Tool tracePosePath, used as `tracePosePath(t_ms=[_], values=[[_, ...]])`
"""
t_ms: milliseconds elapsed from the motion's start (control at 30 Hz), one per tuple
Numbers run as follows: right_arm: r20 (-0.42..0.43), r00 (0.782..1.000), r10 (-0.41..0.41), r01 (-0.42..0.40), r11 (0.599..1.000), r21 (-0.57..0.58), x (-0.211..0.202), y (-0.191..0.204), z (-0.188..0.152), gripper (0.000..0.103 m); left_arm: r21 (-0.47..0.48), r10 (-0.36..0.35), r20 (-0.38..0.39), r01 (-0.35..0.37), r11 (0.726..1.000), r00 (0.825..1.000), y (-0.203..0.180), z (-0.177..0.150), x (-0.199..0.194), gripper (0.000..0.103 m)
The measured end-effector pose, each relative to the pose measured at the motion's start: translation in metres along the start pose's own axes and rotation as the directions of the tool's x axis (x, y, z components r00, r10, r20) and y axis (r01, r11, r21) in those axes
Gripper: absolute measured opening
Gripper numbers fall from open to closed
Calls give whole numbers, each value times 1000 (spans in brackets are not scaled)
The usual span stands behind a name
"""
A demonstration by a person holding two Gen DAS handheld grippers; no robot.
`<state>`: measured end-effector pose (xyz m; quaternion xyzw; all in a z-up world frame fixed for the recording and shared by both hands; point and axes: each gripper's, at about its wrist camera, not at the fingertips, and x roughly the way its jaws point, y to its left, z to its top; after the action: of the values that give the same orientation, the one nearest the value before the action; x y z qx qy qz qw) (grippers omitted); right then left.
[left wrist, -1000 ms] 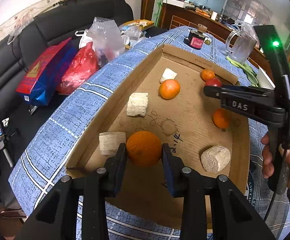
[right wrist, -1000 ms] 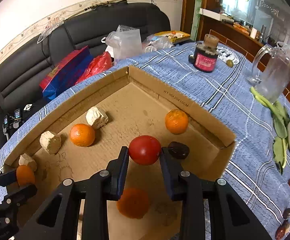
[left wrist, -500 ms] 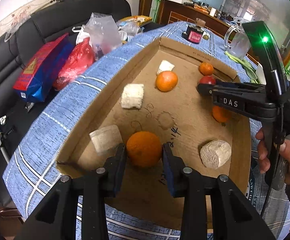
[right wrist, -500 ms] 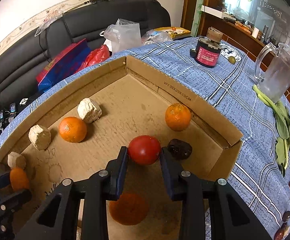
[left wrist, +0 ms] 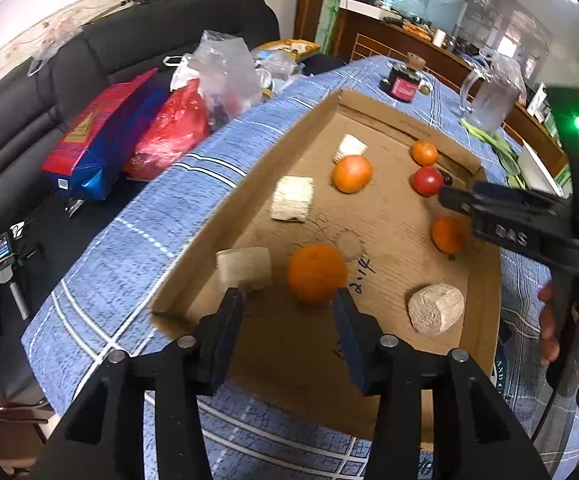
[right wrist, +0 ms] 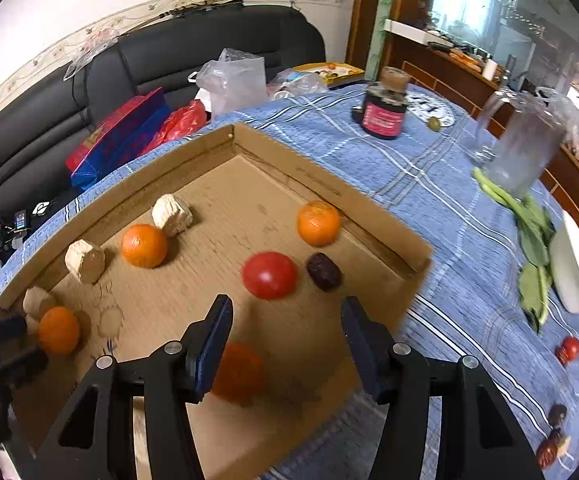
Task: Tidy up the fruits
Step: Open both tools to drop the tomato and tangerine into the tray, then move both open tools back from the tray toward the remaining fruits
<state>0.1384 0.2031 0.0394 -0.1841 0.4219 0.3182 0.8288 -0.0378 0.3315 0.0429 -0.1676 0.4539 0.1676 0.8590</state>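
Note:
A shallow cardboard box [left wrist: 317, 120] [right wrist: 329, 188] lies on the blue checked tablecloth. My left gripper [left wrist: 287, 300] is open, with an orange [left wrist: 316, 273] on the box floor just ahead of its fingertips. My right gripper [right wrist: 285, 312] is open, with a red tomato [right wrist: 269, 275] resting on the box floor ahead of it, beside a dark date [right wrist: 323, 271]. More oranges [right wrist: 144, 245] [right wrist: 318, 223] [right wrist: 239, 374] and pale corn-cob chunks [left wrist: 292, 198] [right wrist: 172, 209] lie in the box. The right gripper also shows in the left wrist view [left wrist: 443, 196].
A dark jar [right wrist: 383, 110], a glass pitcher [right wrist: 525, 148], green leaves [right wrist: 529, 232] and a white plate [right wrist: 573, 264] stand on the table right of the box. Small tomatoes and dates [right wrist: 569, 348] lie at the right edge. Bags [left wrist: 101, 136] sit on the black sofa.
Both grippers have opened and drawn back. The orange left the left gripper and the tomato left the right gripper; both now rest on the box floor.

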Motion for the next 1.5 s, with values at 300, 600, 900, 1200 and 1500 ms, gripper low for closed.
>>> tracePosePath(t_ms=[300,600,900,1200,1500], values=[[18,999,-26,25,997,78,-42,-17,-27,61,-11,61,57,-61,998,996,-4,-7,-18,60],[53,997,-60,53,991,123,-94,-19,-68,61,18,64,96,-66,998,993,-28,-15,-33,66],[84,992,-92,72,975,210,-142,-40,-115,69,76,28,122,-37,996,992,-71,-20,-47,71],[77,983,-165,131,934,332,-178,-92,-165,69,212,-45,123,18,977,991,-151,-31,-52,73],[50,963,-263,214,869,445,-215,-151,-222,69,334,-103,103,63,941,989,-237,-49,-46,74]])
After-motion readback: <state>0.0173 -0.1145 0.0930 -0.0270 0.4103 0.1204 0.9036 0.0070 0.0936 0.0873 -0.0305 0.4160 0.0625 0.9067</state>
